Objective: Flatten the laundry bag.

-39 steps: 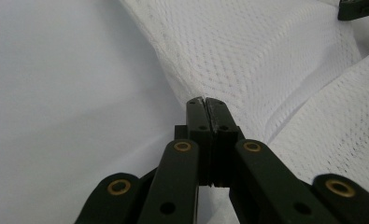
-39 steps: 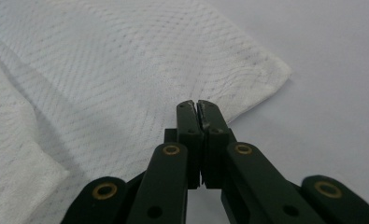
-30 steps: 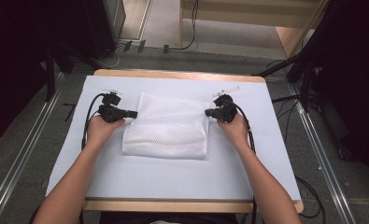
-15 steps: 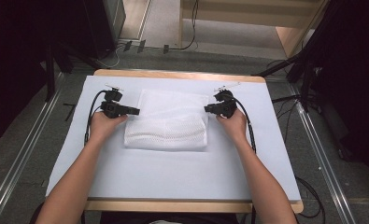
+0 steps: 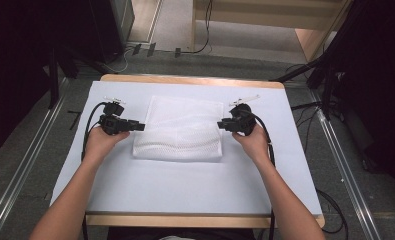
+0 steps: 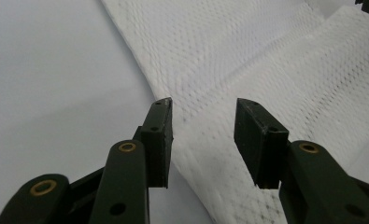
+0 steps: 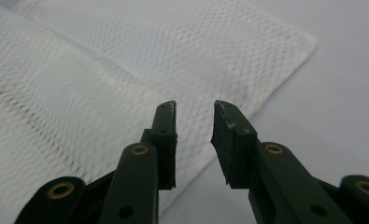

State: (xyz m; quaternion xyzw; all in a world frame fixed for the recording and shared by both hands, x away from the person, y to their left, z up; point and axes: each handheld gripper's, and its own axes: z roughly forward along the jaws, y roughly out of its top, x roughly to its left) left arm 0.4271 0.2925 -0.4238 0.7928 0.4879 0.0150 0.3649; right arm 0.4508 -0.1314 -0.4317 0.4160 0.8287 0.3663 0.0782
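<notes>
overhead forward-down view; two close claw views, shared white mesh cloth [image 5: 178,129]

- My folded cloth [image 5: 179,129] is white with a fine mesh weave.
- My tabletop [image 5: 185,185] is pale blue-white, edged in light wood.
- Each hand-held gripper I hold, left [image 5: 140,127] and right [image 5: 221,124], is black.

A wood-edged worktop [image 5: 185,80] under a pale sheet [image 5: 185,190] stands on grey floor [image 5: 30,150], with metal rails [image 5: 342,165] alongside and black cables [image 5: 205,30] beyond.
</notes>
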